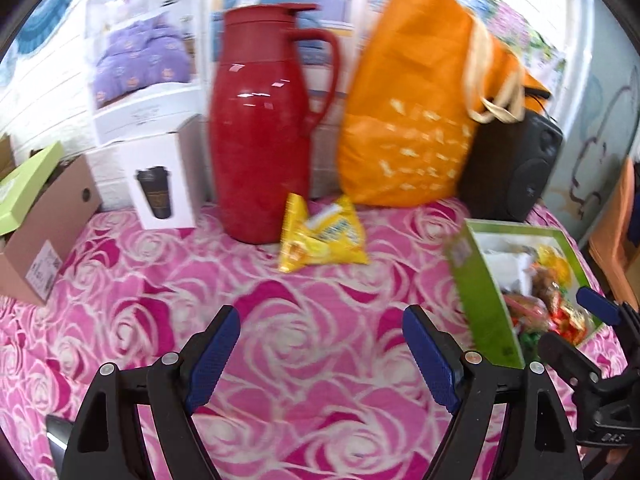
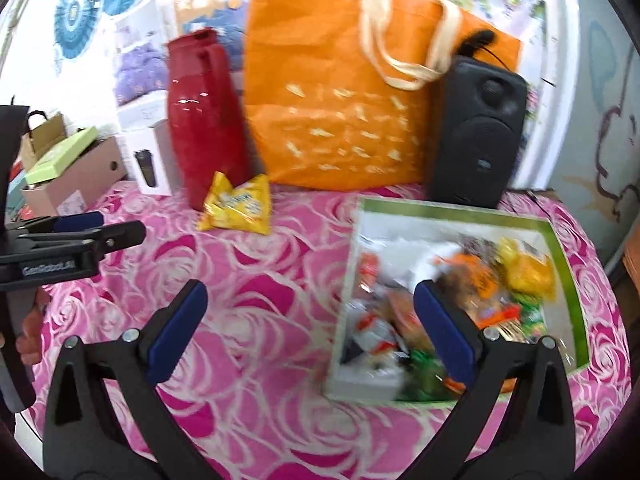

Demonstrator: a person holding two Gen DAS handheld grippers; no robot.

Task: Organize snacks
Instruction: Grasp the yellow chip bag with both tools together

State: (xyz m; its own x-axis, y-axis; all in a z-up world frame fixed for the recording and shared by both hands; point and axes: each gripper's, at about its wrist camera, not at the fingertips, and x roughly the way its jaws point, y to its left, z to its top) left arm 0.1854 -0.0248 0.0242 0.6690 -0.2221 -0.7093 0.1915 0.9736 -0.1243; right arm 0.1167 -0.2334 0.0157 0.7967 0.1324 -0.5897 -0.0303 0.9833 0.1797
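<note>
A yellow snack packet (image 1: 322,236) (image 2: 237,209) lies on the pink rose-patterned cloth at the foot of the red jug. To its right sits a green-rimmed box (image 1: 478,292) (image 2: 560,256) holding several wrapped snacks (image 2: 492,284). My left gripper (image 1: 320,354) is open above the cloth, short of the packet, nothing between its fingers. My right gripper (image 2: 310,332) is also open and empty, its right finger (image 2: 444,332) over the box. In the left wrist view the right gripper (image 1: 600,320) shows at the box's near right side.
A red jug (image 1: 262,128) (image 2: 204,120), an orange tote bag (image 1: 412,104) (image 2: 352,92) and a black speaker (image 1: 516,168) (image 2: 478,132) stand along the back. A white cup carton (image 1: 160,180) and a cardboard box (image 1: 44,228) are at the left.
</note>
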